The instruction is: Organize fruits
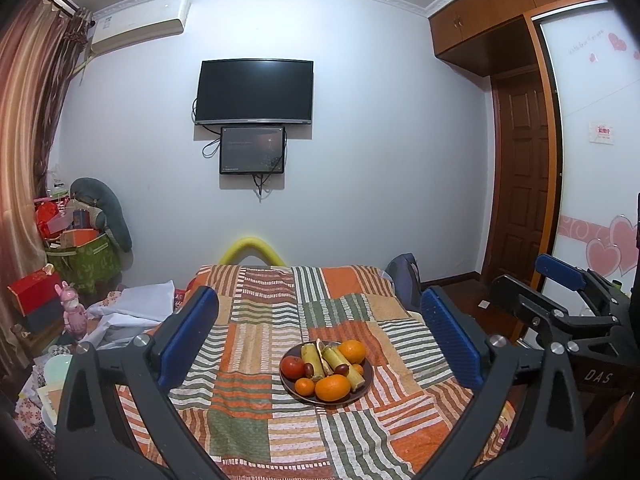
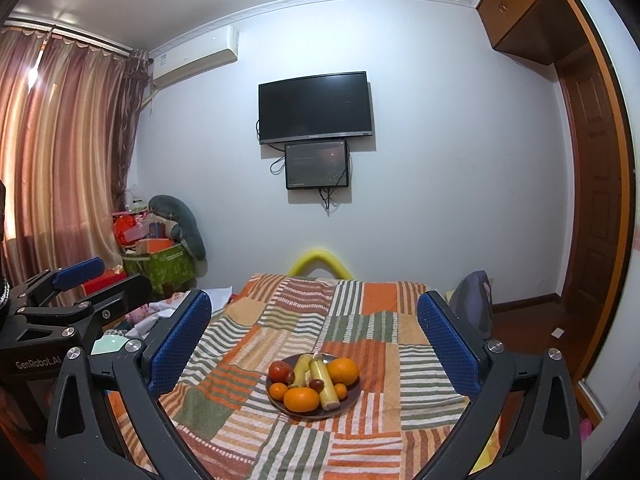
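Observation:
A dark round plate (image 1: 362,394) sits on a striped patchwork cloth (image 1: 256,360). It holds oranges (image 1: 333,387), a red apple (image 1: 292,367), dark red dates (image 1: 309,368) and pale green cane pieces (image 1: 338,358). The same plate (image 2: 353,397) with an orange (image 2: 302,399) and apple (image 2: 279,370) shows in the right wrist view. My left gripper (image 1: 320,336) is open and empty, held back above the cloth. My right gripper (image 2: 316,340) is open and empty too. Each gripper shows in the other's view, the right (image 1: 576,300) and the left (image 2: 84,284).
The cloth (image 2: 360,320) covers a table against a white wall with a TV (image 1: 254,92). Boxes, bags and a pink figurine (image 1: 73,312) clutter the left side. A dark bag (image 1: 404,276) sits at the table's far right. A wooden door (image 1: 520,184) is on the right.

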